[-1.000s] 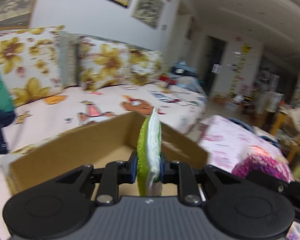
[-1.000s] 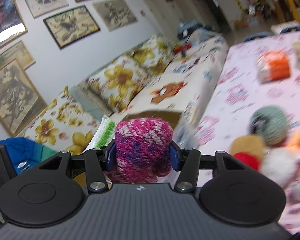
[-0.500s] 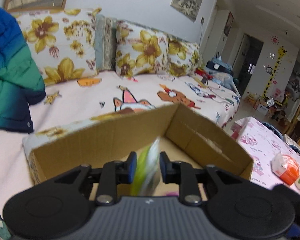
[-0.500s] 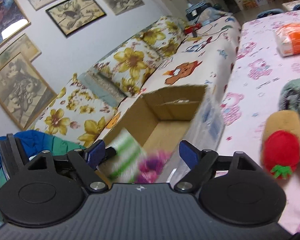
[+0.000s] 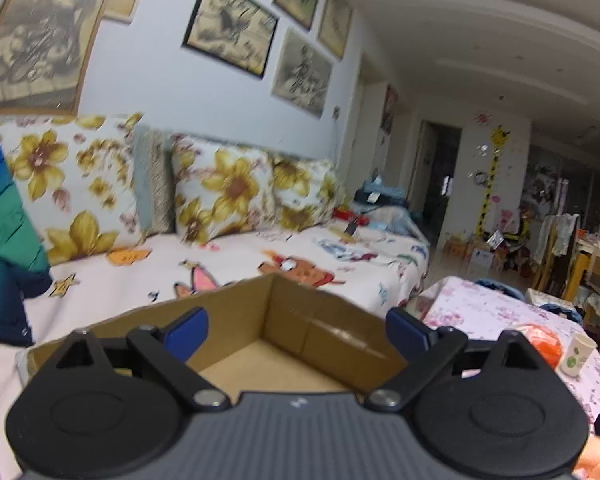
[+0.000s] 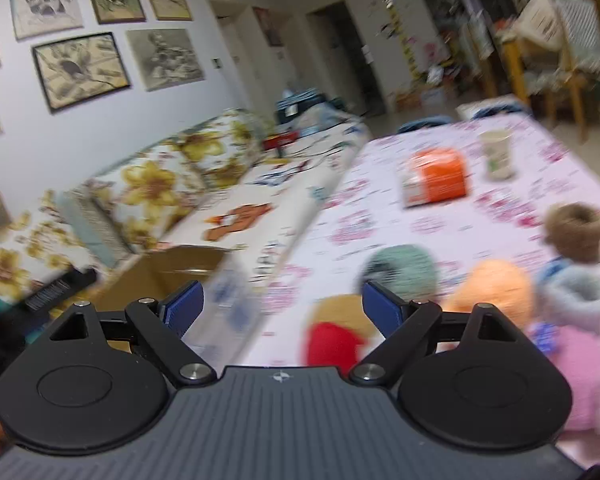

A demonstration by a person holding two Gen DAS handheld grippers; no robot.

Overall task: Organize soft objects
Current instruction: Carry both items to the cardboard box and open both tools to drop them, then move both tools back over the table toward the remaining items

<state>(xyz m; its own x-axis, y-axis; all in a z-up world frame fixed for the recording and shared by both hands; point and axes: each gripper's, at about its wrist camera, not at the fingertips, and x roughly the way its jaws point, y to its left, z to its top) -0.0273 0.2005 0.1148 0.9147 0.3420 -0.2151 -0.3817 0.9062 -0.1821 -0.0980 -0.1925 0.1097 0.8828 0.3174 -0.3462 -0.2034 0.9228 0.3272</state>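
Left wrist view: left gripper (image 5: 296, 326) hangs over an open cardboard box (image 5: 284, 340) on a cartoon-print sofa (image 5: 228, 272), jaws having just sprung wide with nothing between them.

Right wrist view, blurred: right gripper (image 6: 282, 306) also spread wide after just opening, and empty, above the edge of a pink floral surface (image 6: 420, 216) where soft toys lie: a red-and-tan plush (image 6: 334, 336), a teal yarn ball (image 6: 404, 270), an orange plush (image 6: 496, 284). An orange packet (image 6: 436, 176) and paper cup (image 6: 498, 154) stand farther back; their printing is unreadable. Framed prints (image 5: 230, 26) hang above flowered cushions (image 5: 220, 190).
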